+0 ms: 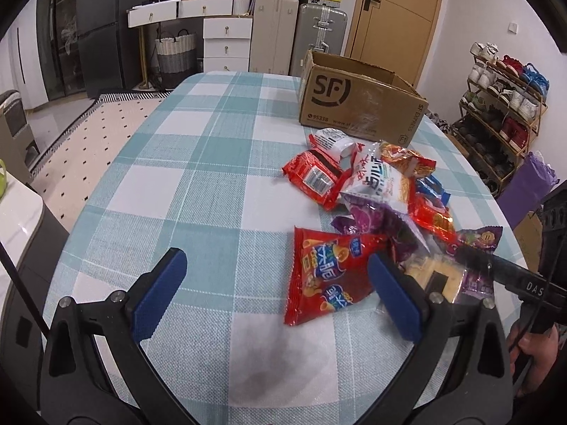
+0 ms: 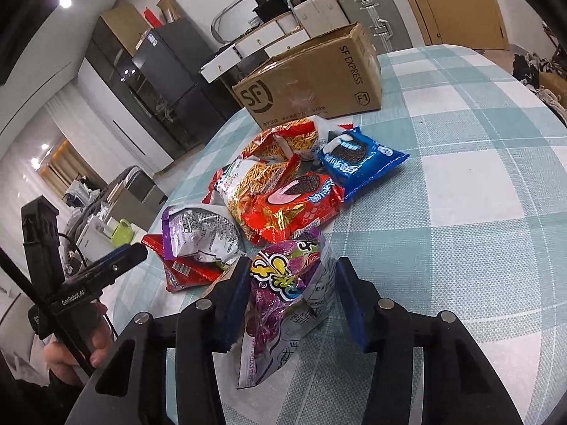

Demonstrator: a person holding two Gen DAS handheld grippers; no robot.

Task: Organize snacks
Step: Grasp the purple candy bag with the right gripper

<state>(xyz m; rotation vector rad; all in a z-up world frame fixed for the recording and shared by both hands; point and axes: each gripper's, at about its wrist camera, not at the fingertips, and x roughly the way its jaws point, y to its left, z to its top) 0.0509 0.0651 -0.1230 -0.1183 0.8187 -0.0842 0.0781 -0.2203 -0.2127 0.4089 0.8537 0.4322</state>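
A pile of snack bags lies on the checked tablecloth (image 1: 198, 163) in front of an open SF cardboard box (image 1: 358, 99). My right gripper (image 2: 292, 288) is shut on a crumpled purple snack bag (image 2: 283, 283) at the near end of the pile, with both blue pads pressing its sides. That bag (image 1: 478, 241) and the right gripper (image 1: 460, 255) also show at the right of the left wrist view. My left gripper (image 1: 276, 269) stands open low over the cloth. A red chip bag (image 1: 326, 276) lies between its fingers, against the right pad, unpinched.
Behind the held bag lie a blue cookie pack (image 2: 358, 159), a red cookie pack (image 2: 301, 202), noodle snack bags (image 2: 283, 138) and a silver-purple bag (image 2: 198, 233). The SF box (image 2: 312, 81) stands beyond them. Suitcases (image 1: 297, 35) and a shoe rack (image 1: 503, 106) stand past the table.
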